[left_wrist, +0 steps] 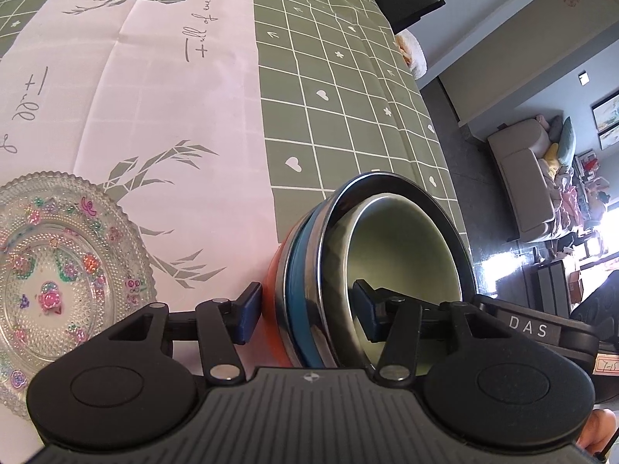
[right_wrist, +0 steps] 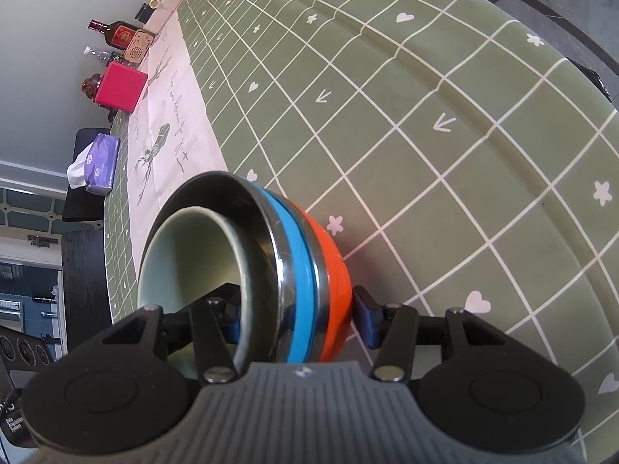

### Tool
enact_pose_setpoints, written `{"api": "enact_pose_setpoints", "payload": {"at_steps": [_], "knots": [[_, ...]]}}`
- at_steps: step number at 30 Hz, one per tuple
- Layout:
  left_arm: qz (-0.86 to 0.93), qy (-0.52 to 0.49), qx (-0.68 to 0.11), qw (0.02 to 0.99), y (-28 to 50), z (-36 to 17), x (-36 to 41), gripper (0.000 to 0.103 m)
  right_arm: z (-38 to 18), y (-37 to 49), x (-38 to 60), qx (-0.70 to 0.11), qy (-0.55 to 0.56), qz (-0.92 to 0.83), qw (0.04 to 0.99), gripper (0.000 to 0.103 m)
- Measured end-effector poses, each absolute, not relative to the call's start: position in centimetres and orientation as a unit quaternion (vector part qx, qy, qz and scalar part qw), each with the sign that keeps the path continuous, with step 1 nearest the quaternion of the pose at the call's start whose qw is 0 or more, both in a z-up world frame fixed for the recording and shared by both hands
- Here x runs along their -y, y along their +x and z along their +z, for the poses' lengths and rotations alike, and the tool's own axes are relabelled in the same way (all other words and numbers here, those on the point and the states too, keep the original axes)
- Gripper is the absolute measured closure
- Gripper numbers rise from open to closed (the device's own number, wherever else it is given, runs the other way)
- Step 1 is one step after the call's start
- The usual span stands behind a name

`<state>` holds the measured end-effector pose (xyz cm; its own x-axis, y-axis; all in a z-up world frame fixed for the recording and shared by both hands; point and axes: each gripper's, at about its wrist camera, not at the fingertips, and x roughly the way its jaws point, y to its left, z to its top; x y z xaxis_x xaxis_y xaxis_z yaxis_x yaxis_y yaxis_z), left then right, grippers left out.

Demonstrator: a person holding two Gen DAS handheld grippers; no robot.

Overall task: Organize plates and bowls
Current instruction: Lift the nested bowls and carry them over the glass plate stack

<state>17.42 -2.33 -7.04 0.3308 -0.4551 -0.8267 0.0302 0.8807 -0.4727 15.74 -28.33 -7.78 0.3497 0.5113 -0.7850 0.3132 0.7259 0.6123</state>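
Claws, two of them, grip one nested stack of three bowls (left_wrist: 309, 290): the left claw (left_wrist: 307, 311) and right claw (right_wrist: 294, 317) each clamp its wall, one finger inside, one outside. Stack rests on the bench (right_wrist: 425, 116); one glass plate (left_wrist: 58, 270) lies near.

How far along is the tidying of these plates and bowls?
Done: the bowls are nested, a pale green bowl inside a steel-rimmed blue bowl inside an orange bowl. In hand: the left gripper and right gripper each clamp the stack's rim from opposite sides. Left: the patterned glass plate sits apart on the tablecloth, not yet joined.
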Motion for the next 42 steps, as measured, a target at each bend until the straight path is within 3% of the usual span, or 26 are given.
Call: {"api": "enact_pose_setpoints", "payload": {"at_steps": [22,42], "knots": [[-0.085,-0.223,-0.498,0.834,14.6,-0.4,-7.9,0.046,-1.6,17.8,17.4,-0.555,0.311,0.171,0.753,0.051],[-0.043,-0.293,-0.504,0.812,12.6,-4.7,-15.4,0.046,-4.3,18.2,9.5,-0.594,0.248,0.197,0.739,0.051]]}}
